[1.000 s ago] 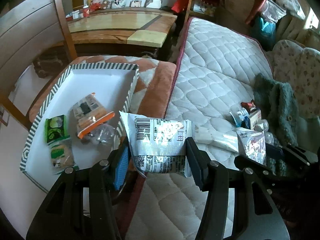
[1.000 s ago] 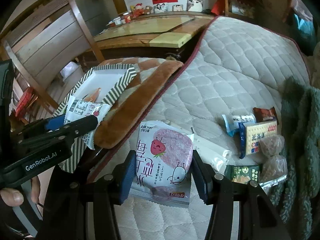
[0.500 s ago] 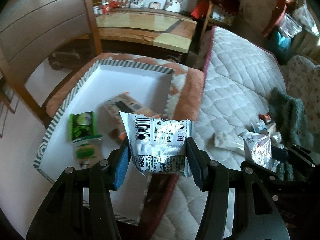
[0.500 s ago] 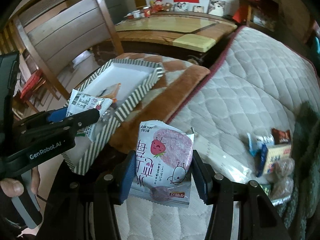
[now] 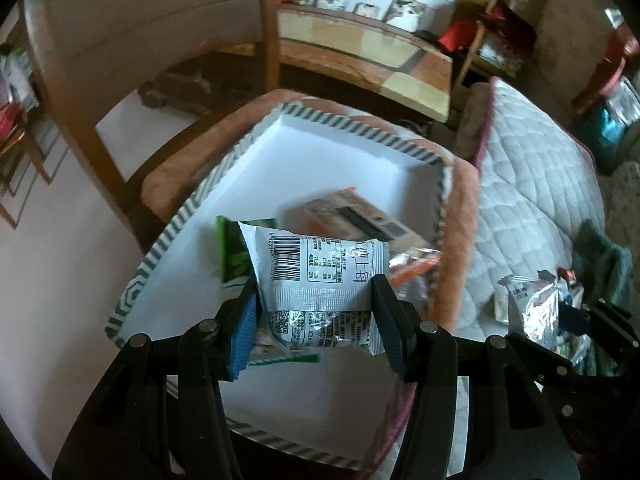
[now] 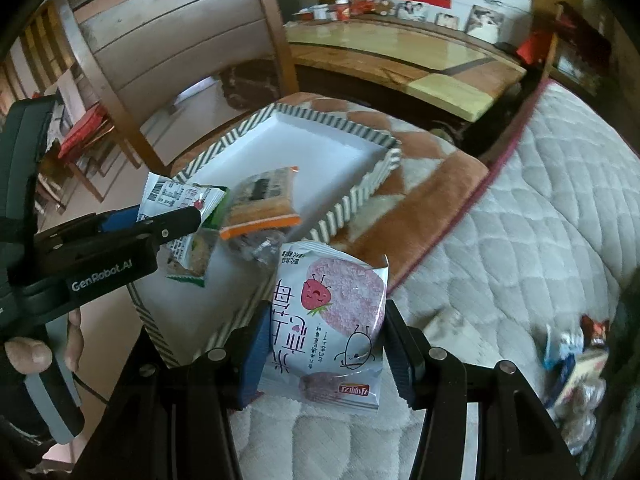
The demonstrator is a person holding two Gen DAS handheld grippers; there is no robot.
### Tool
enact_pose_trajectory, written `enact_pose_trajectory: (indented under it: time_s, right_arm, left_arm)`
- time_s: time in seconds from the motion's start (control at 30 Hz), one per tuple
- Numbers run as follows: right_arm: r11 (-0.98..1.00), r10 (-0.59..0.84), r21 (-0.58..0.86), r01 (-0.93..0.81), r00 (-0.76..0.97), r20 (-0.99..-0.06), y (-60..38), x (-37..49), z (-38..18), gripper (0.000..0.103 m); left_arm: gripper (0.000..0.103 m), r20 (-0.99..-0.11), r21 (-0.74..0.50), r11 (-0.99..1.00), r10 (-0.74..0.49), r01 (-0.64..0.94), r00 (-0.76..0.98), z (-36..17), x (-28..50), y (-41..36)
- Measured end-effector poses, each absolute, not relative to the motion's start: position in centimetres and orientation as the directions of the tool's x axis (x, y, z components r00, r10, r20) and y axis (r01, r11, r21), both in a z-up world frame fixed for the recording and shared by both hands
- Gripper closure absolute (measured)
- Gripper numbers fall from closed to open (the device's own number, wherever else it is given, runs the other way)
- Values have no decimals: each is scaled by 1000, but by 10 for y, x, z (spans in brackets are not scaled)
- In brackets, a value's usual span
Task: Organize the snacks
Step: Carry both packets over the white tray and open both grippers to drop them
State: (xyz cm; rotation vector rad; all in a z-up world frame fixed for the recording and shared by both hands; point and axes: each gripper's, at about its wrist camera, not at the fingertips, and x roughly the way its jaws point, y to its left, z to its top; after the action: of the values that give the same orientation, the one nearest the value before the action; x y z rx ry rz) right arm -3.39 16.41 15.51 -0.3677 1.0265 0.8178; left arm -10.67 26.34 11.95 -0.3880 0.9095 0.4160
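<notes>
My left gripper (image 5: 314, 300) is shut on a white snack packet (image 5: 320, 272), barcode side up, held over the near part of the white striped-rim tray (image 5: 340, 148). The tray holds an orange-edged packet (image 5: 360, 224) and green packets (image 5: 234, 256). My right gripper (image 6: 324, 344) is shut on a white strawberry snack packet (image 6: 328, 320), held above the tray's near right rim (image 6: 352, 200). The left gripper (image 6: 168, 220) also shows in the right wrist view, over the tray's left side.
The tray sits on a brown cushion (image 6: 432, 184) beside a quilted white mattress (image 6: 540, 240). Several loose snacks (image 6: 580, 352) lie at the mattress's right. A wooden chair (image 5: 80, 92) and a table (image 5: 372, 52) stand behind.
Both grippers have moved left from the mattress toward the tray, each still holding its packet. The left packet is now over the tray.
</notes>
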Motion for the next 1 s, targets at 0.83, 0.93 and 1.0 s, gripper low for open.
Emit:
enact_pose_trajectory:
  time_s: [0.83,0.93,1.0]
  right_arm:
    - [546,387,120,-829,122,-914,297,11,96,51]
    - [550,404,142,-823,114,-907,299,17,95,51]
    - [557,427,163,-814,112,-897,294,17,97,46]
  left_arm:
    - [50,-862,-125,793,211,-596,461,75,-100,322]
    - [49,-863,-126,792,211,-598,460,76,-98,321]
    - [47,-863,-131,789,208,-601,461,75,-96,320]
